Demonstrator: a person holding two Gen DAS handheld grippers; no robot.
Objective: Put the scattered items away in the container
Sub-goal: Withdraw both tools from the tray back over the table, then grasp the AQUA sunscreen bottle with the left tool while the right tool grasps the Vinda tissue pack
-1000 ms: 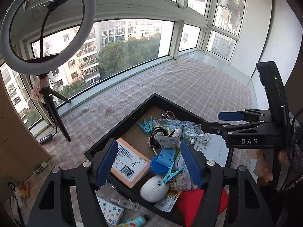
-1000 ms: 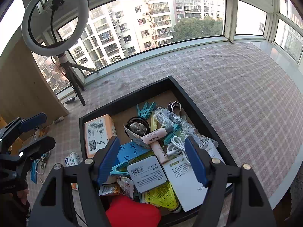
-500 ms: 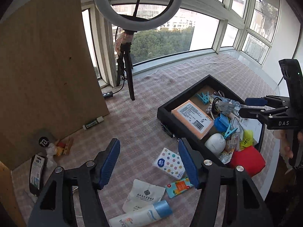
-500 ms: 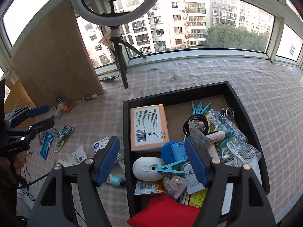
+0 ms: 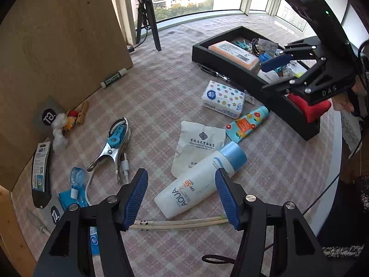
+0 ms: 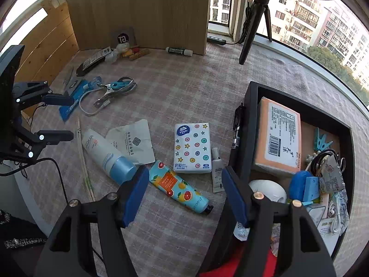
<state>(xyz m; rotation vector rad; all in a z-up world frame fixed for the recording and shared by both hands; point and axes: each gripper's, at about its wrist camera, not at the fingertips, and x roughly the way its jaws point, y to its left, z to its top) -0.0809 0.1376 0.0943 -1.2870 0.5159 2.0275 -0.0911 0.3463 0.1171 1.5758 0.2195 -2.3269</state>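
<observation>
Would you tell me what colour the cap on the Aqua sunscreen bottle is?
Light blue cap on a white bottle; the left wrist view shows it best.

Left gripper [image 5: 181,196] and right gripper [image 6: 184,191] point steeply down, empty jaws closing.

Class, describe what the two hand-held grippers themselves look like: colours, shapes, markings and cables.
Both are black angular frames with bolted joints. The left gripper and the right gripper each carry two fingers faced with ribbed blue pads. The right one's body is marked DAS in pale letters and shows a small green light. A thin black cable trails from the left one.
</observation>
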